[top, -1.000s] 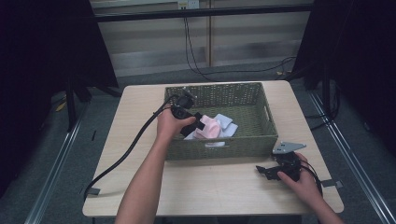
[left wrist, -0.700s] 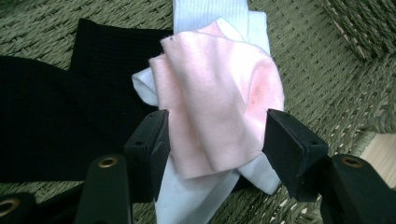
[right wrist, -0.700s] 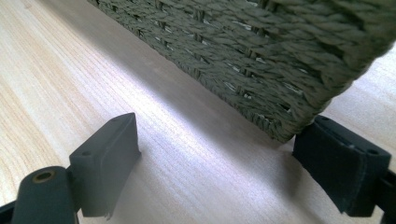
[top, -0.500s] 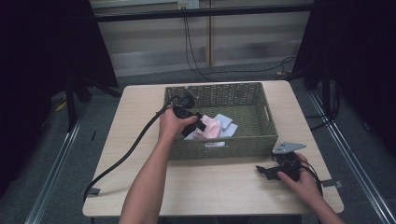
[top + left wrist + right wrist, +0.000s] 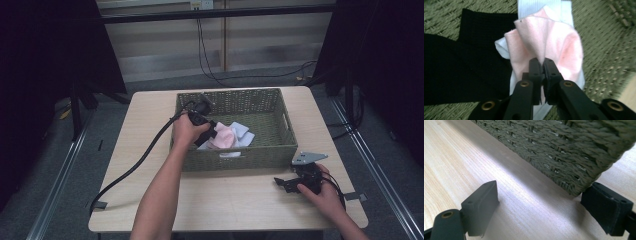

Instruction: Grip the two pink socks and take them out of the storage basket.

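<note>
A pink sock (image 5: pixel 549 37) lies in the green woven basket (image 5: pixel 230 94), on top of a white sock (image 5: pixel 541 6) and beside a black sock (image 5: pixel 461 62). My left gripper (image 5: pixel 541 61) reaches down into the basket (image 5: pixel 599 50). Its jaws have just been closing and now pinch a raised fold of the pink sock. From above, that gripper (image 5: pixel 212 132) sits at the pink sock (image 5: pixel 224 139) near the basket's front left. My right gripper (image 5: pixel 280 182) rests on the table in front of the basket's right corner, open with nothing between its fingers (image 5: pixel 481 202).
The basket's front wall (image 5: pixel 564 147) rises just beyond the right gripper's jaws. Bare wooden tabletop (image 5: pixel 150 130) lies left of and in front of the basket. The left gripper's black cable (image 5: pixel 135 162) trails over the table's left side to its front edge.
The left hand has barely shifted over the socks in the basket. The right hand has kept still on the table.
</note>
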`<state>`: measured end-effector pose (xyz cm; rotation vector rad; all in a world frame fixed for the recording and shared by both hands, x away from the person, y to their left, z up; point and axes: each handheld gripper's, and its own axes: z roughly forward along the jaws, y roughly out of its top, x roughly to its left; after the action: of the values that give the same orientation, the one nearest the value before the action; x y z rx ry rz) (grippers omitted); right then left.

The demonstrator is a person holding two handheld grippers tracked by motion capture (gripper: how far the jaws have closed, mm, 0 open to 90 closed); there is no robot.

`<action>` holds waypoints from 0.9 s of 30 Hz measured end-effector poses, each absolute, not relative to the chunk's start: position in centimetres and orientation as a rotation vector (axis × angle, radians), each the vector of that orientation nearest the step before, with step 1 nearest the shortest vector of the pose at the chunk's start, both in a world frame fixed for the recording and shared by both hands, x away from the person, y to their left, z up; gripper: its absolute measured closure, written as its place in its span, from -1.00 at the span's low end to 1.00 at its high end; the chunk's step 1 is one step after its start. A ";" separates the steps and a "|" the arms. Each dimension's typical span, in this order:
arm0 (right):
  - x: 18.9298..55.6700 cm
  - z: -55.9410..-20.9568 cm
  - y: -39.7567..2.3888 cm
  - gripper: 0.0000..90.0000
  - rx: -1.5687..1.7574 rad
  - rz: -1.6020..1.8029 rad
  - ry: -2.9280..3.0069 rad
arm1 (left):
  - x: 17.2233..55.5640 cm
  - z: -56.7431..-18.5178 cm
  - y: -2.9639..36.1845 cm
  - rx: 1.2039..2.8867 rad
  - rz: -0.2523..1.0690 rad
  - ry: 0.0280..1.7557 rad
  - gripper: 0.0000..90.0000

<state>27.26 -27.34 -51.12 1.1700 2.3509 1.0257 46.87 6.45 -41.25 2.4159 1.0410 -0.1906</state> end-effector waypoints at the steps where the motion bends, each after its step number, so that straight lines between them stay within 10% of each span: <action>1: 27.3 -51.1 -27.3 -0.70 1.170 1.025 2.351 | 46.8 -40.9 6.6 2.412 -0.191 1.033 0.93; 27: 27.3 -51.1 -27.4 -0.70 1.166 1.027 2.349 | 46.2 -33.9 9.5 2.331 -0.194 1.025 0.94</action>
<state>27.30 -27.35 -51.13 1.1656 2.3494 1.0274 46.20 9.53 -33.85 2.3314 1.0253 -0.1943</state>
